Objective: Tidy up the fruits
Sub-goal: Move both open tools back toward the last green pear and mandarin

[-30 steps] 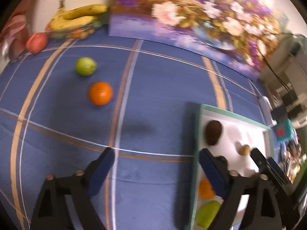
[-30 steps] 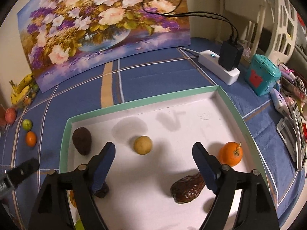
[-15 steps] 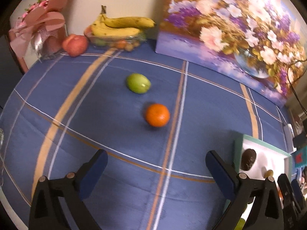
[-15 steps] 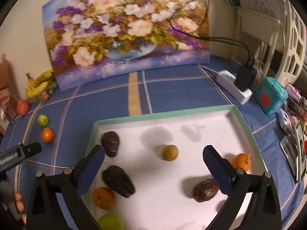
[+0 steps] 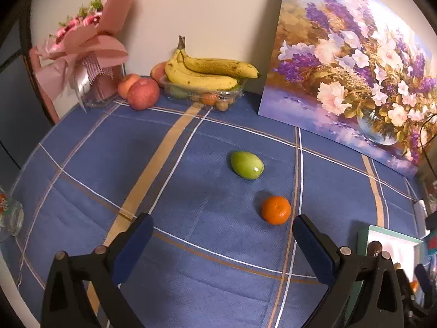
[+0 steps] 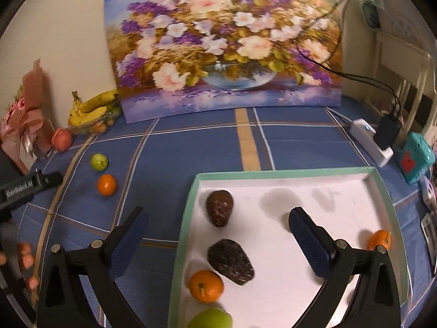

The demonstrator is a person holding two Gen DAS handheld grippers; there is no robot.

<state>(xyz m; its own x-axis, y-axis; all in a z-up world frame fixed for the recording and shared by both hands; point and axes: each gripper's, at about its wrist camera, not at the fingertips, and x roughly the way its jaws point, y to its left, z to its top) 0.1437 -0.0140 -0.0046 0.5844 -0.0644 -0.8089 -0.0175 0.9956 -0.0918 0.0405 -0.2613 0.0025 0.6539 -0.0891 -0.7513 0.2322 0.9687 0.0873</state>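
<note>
On the blue checked cloth lie a loose green fruit (image 5: pixel 247 164) and a loose orange (image 5: pixel 276 209). My left gripper (image 5: pixel 221 225) hangs open just short of them, empty, the orange near its right finger. The white tray with a green rim (image 6: pixel 273 173) holds two dark brown fruits (image 6: pixel 220 210) (image 6: pixel 230 261), an orange (image 6: pixel 206 285), a green fruit (image 6: pixel 211 319) and another orange (image 6: pixel 379 239) at the right. My right gripper (image 6: pixel 218 217) is open above the tray's left edge, holding nothing. The same loose green fruit (image 6: pixel 99 161) and orange (image 6: pixel 107 184) show left of the tray.
Bananas on a clear box (image 5: pixel 207 72), apples (image 5: pixel 143 93) and a pink bouquet (image 5: pixel 82 52) line the back wall beside a flower painting (image 5: pixel 355 82). A power strip with a plug (image 6: pixel 374 142) and a teal box (image 6: pixel 418 158) sit right of the tray. A hand (image 6: pixel 24 257) shows at the left.
The left gripper has swung left, away from the tray, toward the loose green fruit and orange. The right gripper has drawn back and left over the tray. Both jaws have widened.
</note>
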